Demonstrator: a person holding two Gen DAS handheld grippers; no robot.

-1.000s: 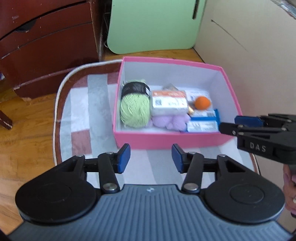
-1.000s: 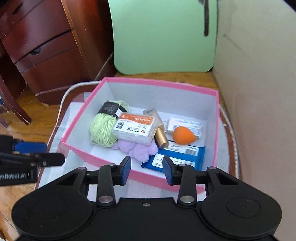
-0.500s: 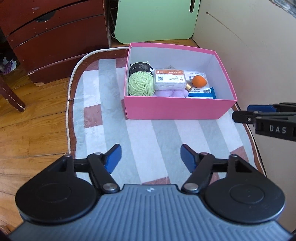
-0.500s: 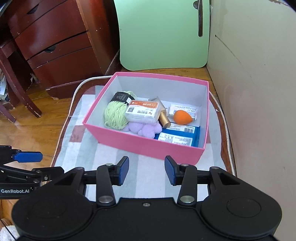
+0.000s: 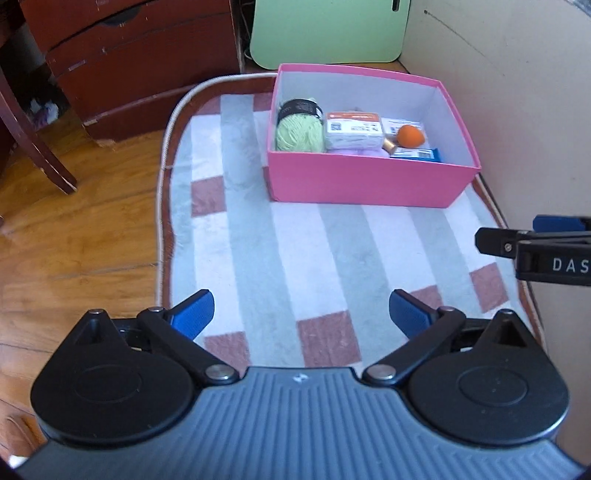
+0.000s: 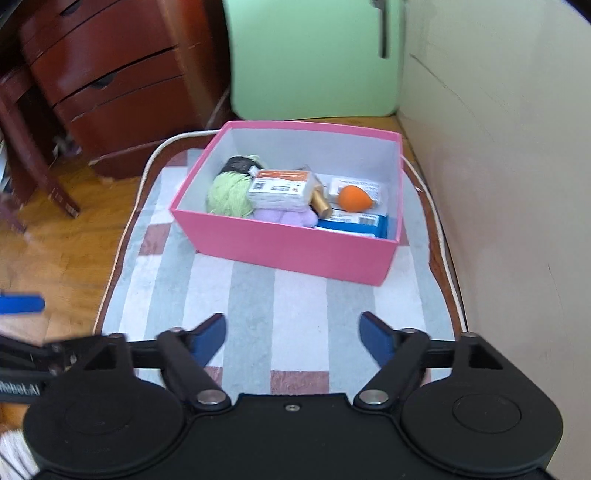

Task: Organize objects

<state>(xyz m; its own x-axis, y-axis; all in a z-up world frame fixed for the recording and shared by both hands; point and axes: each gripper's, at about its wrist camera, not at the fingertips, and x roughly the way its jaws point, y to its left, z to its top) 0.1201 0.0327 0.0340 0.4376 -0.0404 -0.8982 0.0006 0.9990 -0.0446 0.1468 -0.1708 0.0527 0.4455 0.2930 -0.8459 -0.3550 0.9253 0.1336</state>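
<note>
A pink box [image 5: 365,182] [image 6: 291,247] stands on a striped rug at the far end. Inside lie a green yarn ball [image 5: 299,131] [image 6: 229,194], a white packet with an orange label [image 5: 352,129] [image 6: 282,188], a purple soft thing [image 6: 286,218], a gold tube [image 6: 319,203], an orange sponge [image 5: 410,136] [image 6: 354,197] and a blue-and-white packet [image 5: 417,153] [image 6: 352,221]. My left gripper [image 5: 301,314] is open and empty, well short of the box. My right gripper [image 6: 293,334] is open and empty, also back from the box. Its fingers also show at the right edge of the left wrist view [image 5: 532,243].
The striped rug [image 5: 303,240] [image 6: 258,302] lies on a wooden floor [image 5: 74,229]. A dark red dresser [image 5: 129,55] [image 6: 122,81] stands at the back left, a green panel [image 5: 325,33] [image 6: 314,55] behind the box, a beige wall [image 6: 498,184] along the right.
Both grippers have pulled back from the box and opened wider. The box and its contents have not moved.
</note>
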